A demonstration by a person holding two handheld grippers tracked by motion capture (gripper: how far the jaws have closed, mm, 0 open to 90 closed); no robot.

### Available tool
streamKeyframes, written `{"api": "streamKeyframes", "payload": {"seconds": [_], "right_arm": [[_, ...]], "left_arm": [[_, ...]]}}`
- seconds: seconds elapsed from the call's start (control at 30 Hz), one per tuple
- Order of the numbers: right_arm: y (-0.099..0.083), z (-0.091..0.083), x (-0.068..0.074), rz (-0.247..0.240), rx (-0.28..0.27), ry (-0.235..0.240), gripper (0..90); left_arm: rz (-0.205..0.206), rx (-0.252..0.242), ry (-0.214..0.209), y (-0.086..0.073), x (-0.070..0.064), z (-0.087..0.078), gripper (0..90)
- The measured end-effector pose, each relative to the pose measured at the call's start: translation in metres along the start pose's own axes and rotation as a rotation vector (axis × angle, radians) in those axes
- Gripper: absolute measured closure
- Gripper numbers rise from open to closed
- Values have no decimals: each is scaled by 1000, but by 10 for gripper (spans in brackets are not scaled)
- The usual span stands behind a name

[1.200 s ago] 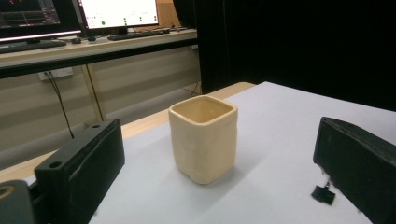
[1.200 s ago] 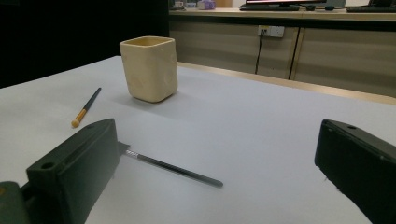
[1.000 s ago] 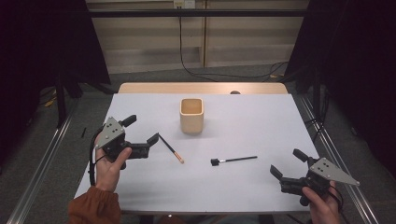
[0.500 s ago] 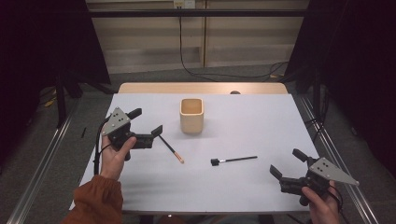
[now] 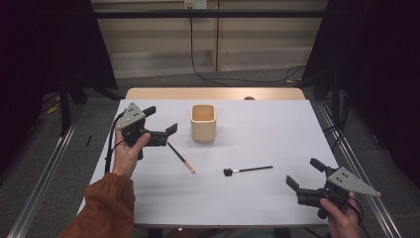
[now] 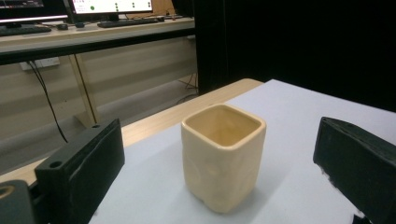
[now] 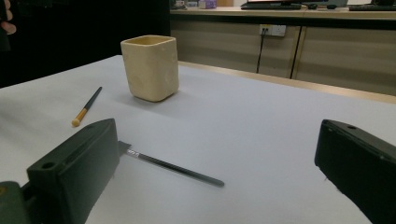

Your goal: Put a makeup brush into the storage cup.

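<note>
High view: set above the near table (image 5: 257, 198) edge, faced forward and down; the whole top is taken in from far off.
Left gripper view: aimed low and close at the cup (image 6: 223, 156) from about 9 o'clock of it.
Right gripper view: aimed low from about 5 o'clock of the cup (image 7: 150, 67), well apart.
Shared: the cup (image 5: 203, 122) is caught by all three; both brushes by the high and right views.

Cup (image 5: 203, 122) stands on the table (image 5: 277, 124), toward its far edge, left of centre. Two brushes lie nearer: one (image 5: 181, 158) front-left of the cup, the other (image 5: 247, 170) mid-table, to its right. Left gripper (image 5: 161, 125) near the left edge, right gripper (image 5: 304, 174) at the near right corner.
</note>
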State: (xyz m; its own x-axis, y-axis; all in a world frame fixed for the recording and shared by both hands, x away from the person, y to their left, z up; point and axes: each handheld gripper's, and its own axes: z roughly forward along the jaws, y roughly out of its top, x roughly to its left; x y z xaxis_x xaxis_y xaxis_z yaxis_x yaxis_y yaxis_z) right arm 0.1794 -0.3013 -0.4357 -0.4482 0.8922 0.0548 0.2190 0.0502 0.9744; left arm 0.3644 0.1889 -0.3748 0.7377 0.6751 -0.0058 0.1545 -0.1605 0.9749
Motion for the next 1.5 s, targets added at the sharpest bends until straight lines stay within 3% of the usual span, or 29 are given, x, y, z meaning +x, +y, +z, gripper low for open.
{"api": "streamKeyframes", "payload": {"seconds": [0.13,0.27,0.33,0.43,0.53,0.57,0.63,0.73,0.9,1.1,1.5], "right_arm": [[0,0,0,-2,4,3,0],[0,0,0,0,3,3,0],[0,0,0,1,2,2,0],[0,0,0,1,1,3,0],[0,0,0,-2,6,5,0],[0,0,0,-4,7,6,0],[0,0,0,-2,7,6,0],[0,0,0,-4,8,7,0],[0,1,0,-6,9,6,0],[0,1,0,-3,7,6,0],[0,1,0,-9,8,8,0]], "left_arm": [[15,9,3,0,1,5,20],[-5,14,-12,1,4,10,21],[19,26,-11,3,5,12,21],[-1,31,-18,5,9,14,23],[7,53,-29,4,10,15,24],[19,82,-38,4,11,15,24],[17,91,-38,4,10,15,25],[40,149,-15,5,9,17,26],[44,209,-35,7,9,20,26],[31,355,-112,9,11,25,24],[32,529,-182,3,10,32,44]]}}
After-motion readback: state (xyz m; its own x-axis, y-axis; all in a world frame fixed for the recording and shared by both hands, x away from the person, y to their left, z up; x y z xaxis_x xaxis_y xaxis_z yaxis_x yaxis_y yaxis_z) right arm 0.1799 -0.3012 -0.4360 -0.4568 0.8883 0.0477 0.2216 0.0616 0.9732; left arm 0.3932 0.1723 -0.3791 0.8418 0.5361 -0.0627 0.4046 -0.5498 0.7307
